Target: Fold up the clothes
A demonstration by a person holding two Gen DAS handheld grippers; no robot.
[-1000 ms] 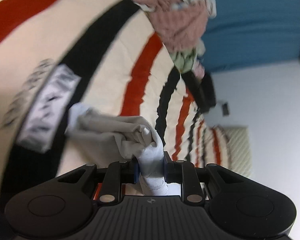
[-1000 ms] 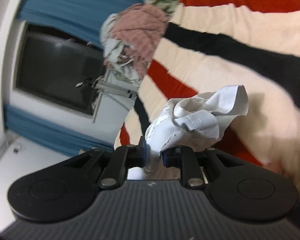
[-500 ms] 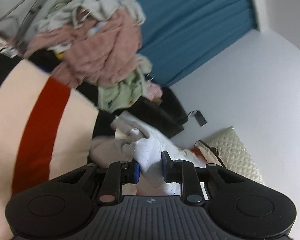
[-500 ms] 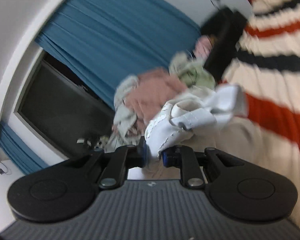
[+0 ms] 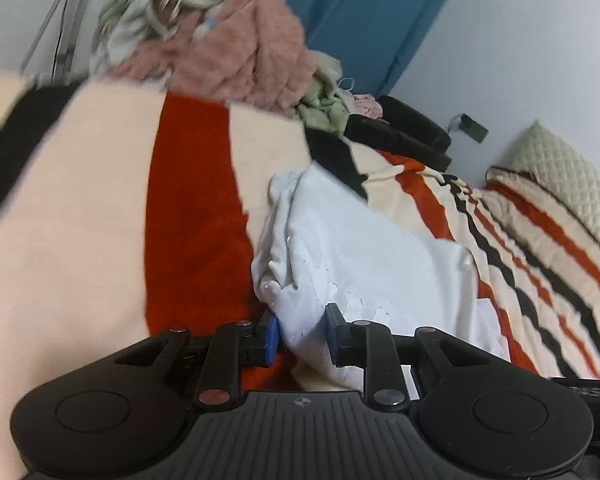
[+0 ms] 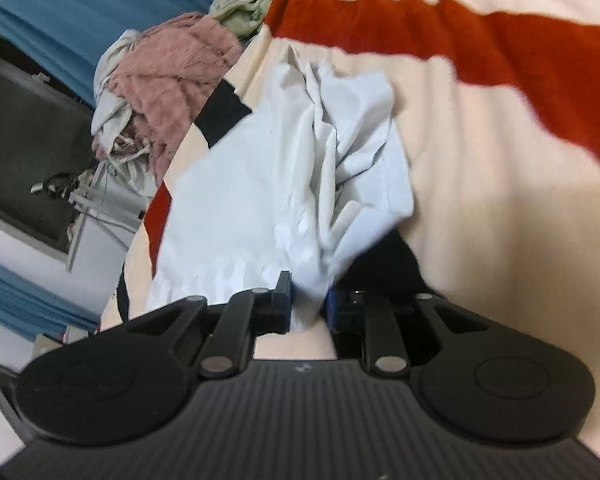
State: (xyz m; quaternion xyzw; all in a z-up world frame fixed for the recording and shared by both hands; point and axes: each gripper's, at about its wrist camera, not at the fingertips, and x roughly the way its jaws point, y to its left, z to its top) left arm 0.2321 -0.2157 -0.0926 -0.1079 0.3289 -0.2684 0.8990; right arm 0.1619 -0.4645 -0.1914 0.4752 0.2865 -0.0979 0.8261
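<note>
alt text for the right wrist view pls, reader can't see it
The right gripper pinches an edge of a white garment that lies rumpled across a cream blanket with red and black stripes. A heap of pink and pale clothes sits beyond, before a blue curtain.

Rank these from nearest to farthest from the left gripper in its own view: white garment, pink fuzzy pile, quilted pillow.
1. White garment: clamped in the left gripper jaws.
2. Quilted pillow: far right, against the wall.
3. Pink fuzzy pile: top, at the bed's far edge; only slightly farther than the pillow.
</note>
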